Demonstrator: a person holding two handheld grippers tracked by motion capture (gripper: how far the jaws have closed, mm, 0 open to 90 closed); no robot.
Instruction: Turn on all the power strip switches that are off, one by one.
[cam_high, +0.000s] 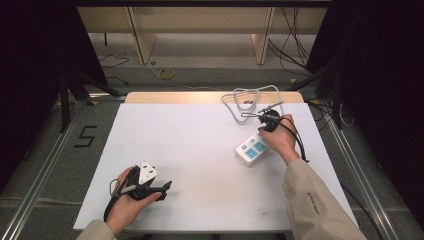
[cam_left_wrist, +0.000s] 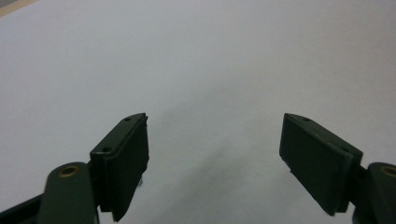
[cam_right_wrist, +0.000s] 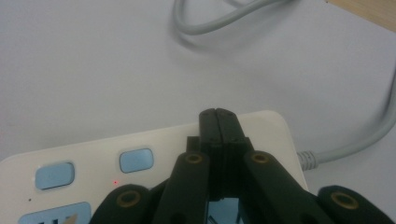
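On the white table (cam_high: 200, 150), we see this:
Power strip (cam_high: 252, 148): white with blue buttons, on the table's right half, its grey cable (cam_high: 245, 100) looping toward the far edge.
Right gripper (cam_right_wrist: 218, 122): we see its jaws pressed together with nothing between them, over the strip's cable end.
Left gripper (cam_left_wrist: 215, 158): near the front left; we see its jaws spread apart above bare table.
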